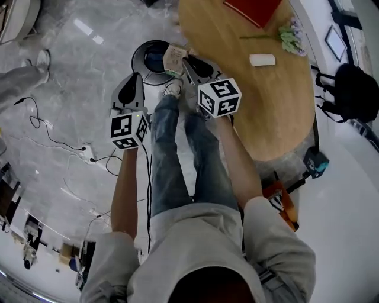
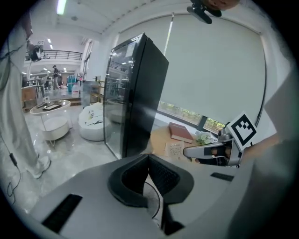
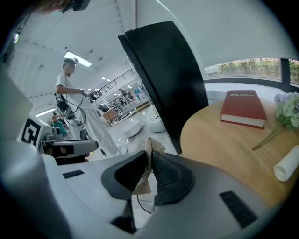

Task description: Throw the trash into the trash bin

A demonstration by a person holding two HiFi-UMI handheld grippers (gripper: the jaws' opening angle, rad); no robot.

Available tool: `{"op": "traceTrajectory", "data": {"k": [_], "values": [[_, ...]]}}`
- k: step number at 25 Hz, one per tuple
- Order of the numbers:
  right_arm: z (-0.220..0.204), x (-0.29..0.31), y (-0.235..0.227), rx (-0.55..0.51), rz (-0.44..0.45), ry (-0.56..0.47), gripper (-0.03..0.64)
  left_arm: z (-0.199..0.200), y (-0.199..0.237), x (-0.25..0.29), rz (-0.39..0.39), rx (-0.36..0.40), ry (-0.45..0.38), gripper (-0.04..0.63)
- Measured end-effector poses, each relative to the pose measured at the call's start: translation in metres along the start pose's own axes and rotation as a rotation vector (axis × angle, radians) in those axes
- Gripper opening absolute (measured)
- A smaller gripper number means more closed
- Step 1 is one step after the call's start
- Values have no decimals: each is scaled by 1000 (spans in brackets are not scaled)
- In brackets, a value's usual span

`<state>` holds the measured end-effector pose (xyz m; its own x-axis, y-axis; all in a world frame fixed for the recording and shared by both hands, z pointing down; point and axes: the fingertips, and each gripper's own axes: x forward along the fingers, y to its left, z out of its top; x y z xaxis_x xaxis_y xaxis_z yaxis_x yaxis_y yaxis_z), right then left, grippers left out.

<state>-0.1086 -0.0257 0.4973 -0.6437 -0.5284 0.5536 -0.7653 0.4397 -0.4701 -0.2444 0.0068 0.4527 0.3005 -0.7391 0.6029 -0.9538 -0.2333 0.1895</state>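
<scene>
The trash is a crumpled piece of printed paper [image 1: 174,58]. My right gripper [image 1: 185,60] is shut on it and holds it over the near edge of the round trash bin [image 1: 137,56], which has a silver rim and a dark inside. In the right gripper view the paper [image 3: 154,145] sticks up between the pads of that gripper [image 3: 149,158]. My left gripper [image 1: 135,77] hangs just left of and below the bin, its jaws shut with nothing in them [image 2: 148,158]. From the left gripper view, the right gripper [image 2: 187,151] and its paper [image 2: 174,150] show at the right.
A round wooden table [image 1: 266,106] stands right of the bin, bearing a red book [image 1: 251,9], a white roll [image 1: 262,60] and flowers [image 1: 291,36]. A tall black cabinet [image 2: 135,93] rises beyond. Cables [image 1: 47,133] cross the floor at left; another person's leg [image 1: 21,80] is there.
</scene>
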Motion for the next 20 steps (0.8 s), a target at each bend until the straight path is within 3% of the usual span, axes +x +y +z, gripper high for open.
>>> {"op": "traceTrajectory", "data": {"k": [6,11,12,13,14,20], "values": [[-14,41,33,-45,59,82,69,-15,43,-22,71,-64,-3,17],[-43,66,42,-71,66,164,78,-24,60,-28,84,-94,-4,17],[-52,72,43,-72,76,190,121,-25,62,-29,84,-95,-3,17],[-60,77,45,-66,94,218,226,-26,64,-29,84,-96,-2,17],[-67,80,47,-61,108,240,258,-26,66,-29,84,-97,-2,17],[-75,86,49,-65,103,257,252,-27,74,-25,87,-100,9,17]]}}
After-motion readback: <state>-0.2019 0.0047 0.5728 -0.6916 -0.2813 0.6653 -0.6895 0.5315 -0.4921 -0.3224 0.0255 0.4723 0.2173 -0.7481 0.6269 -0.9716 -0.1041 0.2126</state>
